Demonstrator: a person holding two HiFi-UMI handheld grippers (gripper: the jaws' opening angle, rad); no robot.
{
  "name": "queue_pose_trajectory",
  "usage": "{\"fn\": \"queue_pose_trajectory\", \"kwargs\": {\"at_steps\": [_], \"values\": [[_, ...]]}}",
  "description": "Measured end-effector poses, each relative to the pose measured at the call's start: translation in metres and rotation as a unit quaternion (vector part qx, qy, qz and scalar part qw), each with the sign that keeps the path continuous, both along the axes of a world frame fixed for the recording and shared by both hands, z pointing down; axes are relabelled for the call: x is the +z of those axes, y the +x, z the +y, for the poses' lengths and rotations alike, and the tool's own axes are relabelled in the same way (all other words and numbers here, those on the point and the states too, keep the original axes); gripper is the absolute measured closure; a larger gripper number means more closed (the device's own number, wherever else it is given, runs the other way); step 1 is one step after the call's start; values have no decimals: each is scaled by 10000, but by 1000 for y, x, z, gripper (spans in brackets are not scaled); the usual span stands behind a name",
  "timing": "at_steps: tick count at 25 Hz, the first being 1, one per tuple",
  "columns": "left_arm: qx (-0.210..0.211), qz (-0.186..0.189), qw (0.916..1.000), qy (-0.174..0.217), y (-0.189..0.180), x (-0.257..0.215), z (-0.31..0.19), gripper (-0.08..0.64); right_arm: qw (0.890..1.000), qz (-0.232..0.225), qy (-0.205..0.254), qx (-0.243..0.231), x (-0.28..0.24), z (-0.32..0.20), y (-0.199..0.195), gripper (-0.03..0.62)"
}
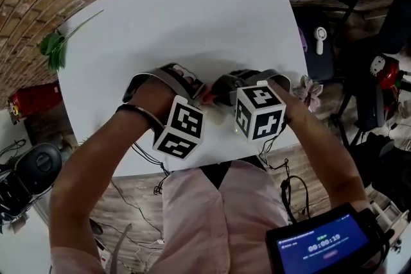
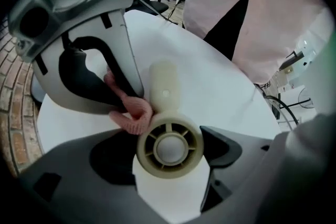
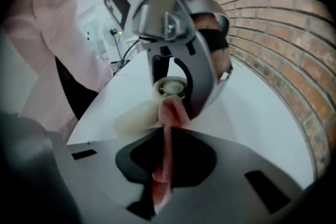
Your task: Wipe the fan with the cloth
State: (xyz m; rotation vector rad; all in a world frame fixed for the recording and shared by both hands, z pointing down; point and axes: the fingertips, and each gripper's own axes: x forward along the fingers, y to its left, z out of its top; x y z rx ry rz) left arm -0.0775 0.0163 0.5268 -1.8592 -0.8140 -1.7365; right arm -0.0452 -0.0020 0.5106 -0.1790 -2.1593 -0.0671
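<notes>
Holding the fan [image 2: 167,118] by its round head, the left gripper [image 2: 168,157] is clamping it between both pads, with the handle pointing away across the white table [image 1: 192,9]. The views are not showing whether the handle is resting on the table. The right gripper [image 3: 164,168] is pinching a pink cloth [image 3: 169,113] between clenched jaws, and the cloth's free end is touching the rim of the fan head, just beside the left pads.

Judgement: wiping is in progress at the head.

Risks:
- sideways pressure from the cloth is likely to twist the round head in the pads, loosening the hold
- the bunched cloth end could snag in the grille slots
- both grippers are working very close together near the table's front edge, so a knock could send the fan off it
</notes>
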Motion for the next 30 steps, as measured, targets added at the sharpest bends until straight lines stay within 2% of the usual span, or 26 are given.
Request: {"fn": "queue_pose_trajectory", "kwargs": {"at_steps": [4,7,10,20,30], "values": [[33,0,10000,5,-1,1,0,186,9949,-80,406,-925,1,8,-8,563],[87,-39,9999,74,-1,2,-1,186,9888,-40,705,-1315,2,8,-10,563],[96,-71,9998,130,-2,2,-2,186,9859,-7,726,-1508,2,11,-8,563],[-112,-208,9994,250,-12,3,-6,186,9884,-45,466,-1447,1,22,4,565],[-1020,-175,9945,183,-21,2,-16,186,9949,-149,313,-946,0,16,14,565]]}}
